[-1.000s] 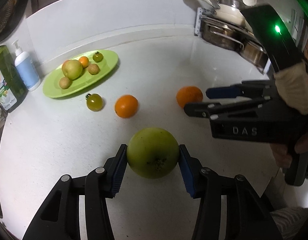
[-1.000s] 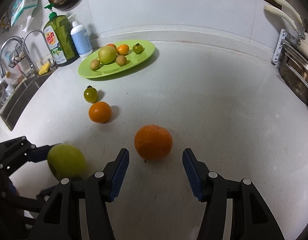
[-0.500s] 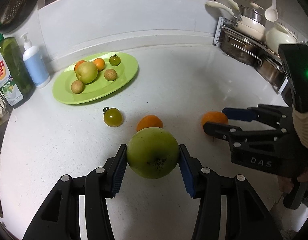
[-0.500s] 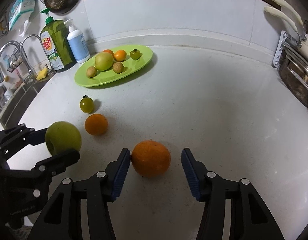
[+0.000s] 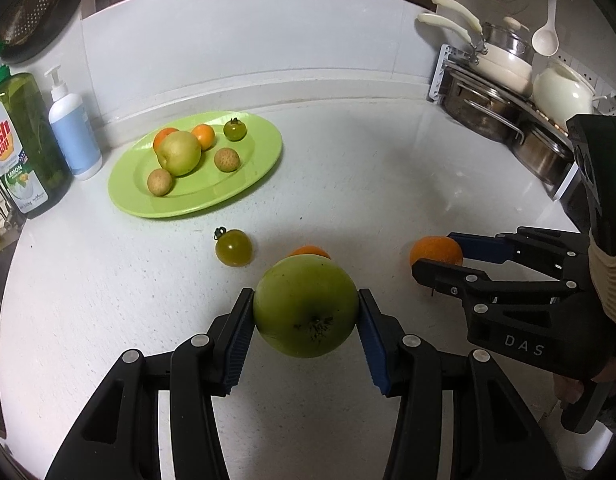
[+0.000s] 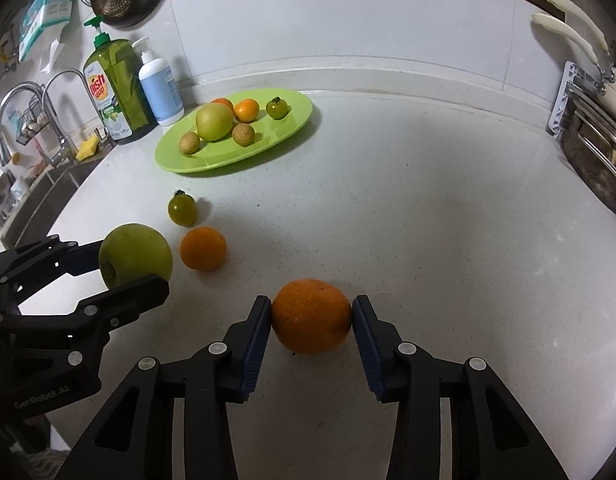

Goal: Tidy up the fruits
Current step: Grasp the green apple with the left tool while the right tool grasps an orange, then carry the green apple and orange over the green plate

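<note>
My left gripper (image 5: 306, 314) is shut on a big green apple (image 5: 306, 308) and holds it just above the white counter. The jaws of my right gripper (image 6: 312, 316) are closing, and both blue pads touch the sides of a large orange (image 6: 311, 316) that rests on the counter. A smaller orange (image 6: 203, 248) and a green tomato (image 6: 182, 210) lie loose between the grippers and the green plate (image 6: 276, 140). The plate holds a pale apple, two small oranges, a green tomato and two brown fruits.
A dish soap bottle (image 5: 16, 148) and a pump bottle (image 5: 74, 132) stand left of the plate. Further left is the sink with its taps (image 6: 12, 120). Pots on a rack (image 5: 492, 100) line the right side.
The right gripper's jaws have drawn in from wide of the orange to touching it. The left gripper has carried the green apple a little forward, toward the loose fruits and the plate.
</note>
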`<state>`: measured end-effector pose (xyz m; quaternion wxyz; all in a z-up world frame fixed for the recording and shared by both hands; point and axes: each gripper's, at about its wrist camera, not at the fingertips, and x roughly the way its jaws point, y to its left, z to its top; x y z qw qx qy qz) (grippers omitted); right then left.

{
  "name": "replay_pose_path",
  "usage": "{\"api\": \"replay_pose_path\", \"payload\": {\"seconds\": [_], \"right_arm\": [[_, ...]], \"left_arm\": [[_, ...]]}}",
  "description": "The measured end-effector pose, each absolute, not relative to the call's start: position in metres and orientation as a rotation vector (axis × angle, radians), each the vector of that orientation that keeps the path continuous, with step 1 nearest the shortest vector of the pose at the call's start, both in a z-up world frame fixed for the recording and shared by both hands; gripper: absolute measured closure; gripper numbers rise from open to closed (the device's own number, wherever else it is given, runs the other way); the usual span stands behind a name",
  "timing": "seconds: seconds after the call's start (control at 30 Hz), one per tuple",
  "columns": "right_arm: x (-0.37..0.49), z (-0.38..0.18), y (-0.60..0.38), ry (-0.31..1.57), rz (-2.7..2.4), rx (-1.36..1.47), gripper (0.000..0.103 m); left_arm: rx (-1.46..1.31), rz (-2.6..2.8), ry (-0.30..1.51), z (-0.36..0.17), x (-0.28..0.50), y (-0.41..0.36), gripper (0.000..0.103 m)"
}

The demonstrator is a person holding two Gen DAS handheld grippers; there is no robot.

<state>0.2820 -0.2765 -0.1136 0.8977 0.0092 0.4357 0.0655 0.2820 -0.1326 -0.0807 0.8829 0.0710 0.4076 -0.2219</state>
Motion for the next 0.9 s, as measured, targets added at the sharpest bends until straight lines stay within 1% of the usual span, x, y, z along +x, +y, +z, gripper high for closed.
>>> {"api": "replay_pose_path", "payload": {"seconds": [0.43,0.9], "right_arm": [[0.271,-0.082,-0.262,0.834,0.133,0.037,0.060],[0.278,-0.052,-0.226,0.748,0.151,0.034,0.060]], "left_arm": [[0.142,-0.497,0.786,-0.052,0.273,-0.109,0.054],[0.122,-0.470,0.712,-0.019,0.281,-0.063,0.054]]}}
